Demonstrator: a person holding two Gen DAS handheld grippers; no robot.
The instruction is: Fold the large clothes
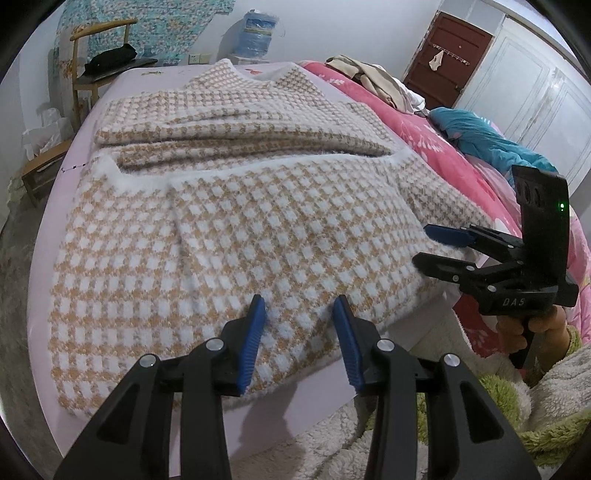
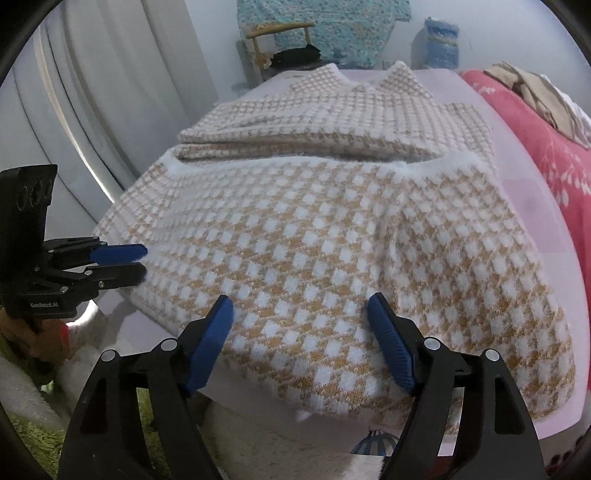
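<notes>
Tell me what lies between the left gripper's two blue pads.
In the left wrist view, the near folded edge of the checked sweater lies between the pads of the left gripper; the jaws stand apart and do not pinch it.

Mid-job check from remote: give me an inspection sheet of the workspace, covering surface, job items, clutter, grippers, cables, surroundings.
Surface: bed with a pale pink sheet; bare strip along its near edge.
Job's things: checked tan-and-white garment, near part folded up over itself, sleeves folded across the far part.
Clutter: pink quilt, teal cloth and beige clothes on the bed's far side.
Grippers: left gripper open, over the garment's near edge; right gripper open, likewise, nothing pinched.
Cables: nothing seen.
Surroundings: wooden chair with dark cloth, water bottle, brown door, white wardrobe.
</notes>
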